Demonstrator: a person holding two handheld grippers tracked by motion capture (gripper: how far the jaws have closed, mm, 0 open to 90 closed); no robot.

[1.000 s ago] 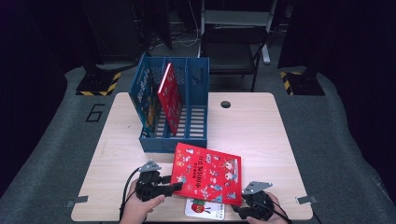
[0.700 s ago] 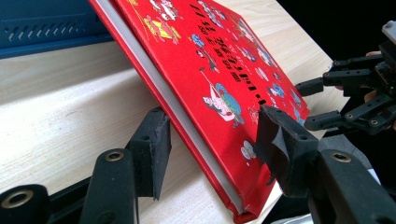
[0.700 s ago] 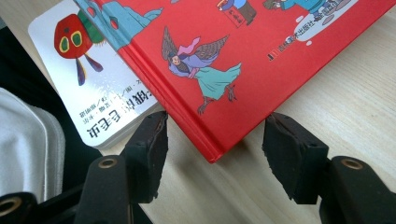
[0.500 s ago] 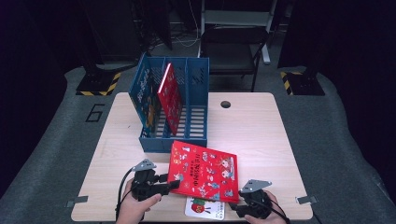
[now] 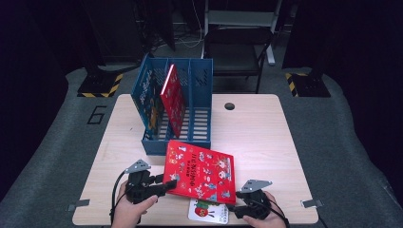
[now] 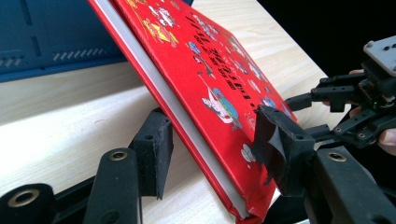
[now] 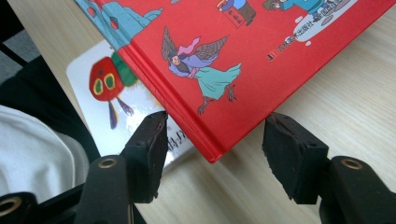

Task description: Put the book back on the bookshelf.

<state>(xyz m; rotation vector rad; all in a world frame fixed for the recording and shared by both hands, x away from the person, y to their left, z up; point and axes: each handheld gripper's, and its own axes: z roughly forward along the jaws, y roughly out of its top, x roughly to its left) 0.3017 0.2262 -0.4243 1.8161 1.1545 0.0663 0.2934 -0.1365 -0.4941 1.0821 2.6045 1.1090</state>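
While the red book (image 5: 199,168) is tilted up off the table (image 5: 266,133) in front of the blue rack (image 5: 177,142), its edge is clamped by the left gripper (image 5: 172,183); the right gripper (image 5: 231,207) is held open around its near corner, above a white book (image 5: 208,212)

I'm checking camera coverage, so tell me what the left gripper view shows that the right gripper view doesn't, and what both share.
Left gripper view alone: the red book's white page edge, tilted up off the table between the left gripper, the blue file rack behind, and the right gripper farther off.

Right gripper view alone: the white caterpillar book lying under the red book's corner, and a white sleeve.

Both: the red picture book and the wooden table.
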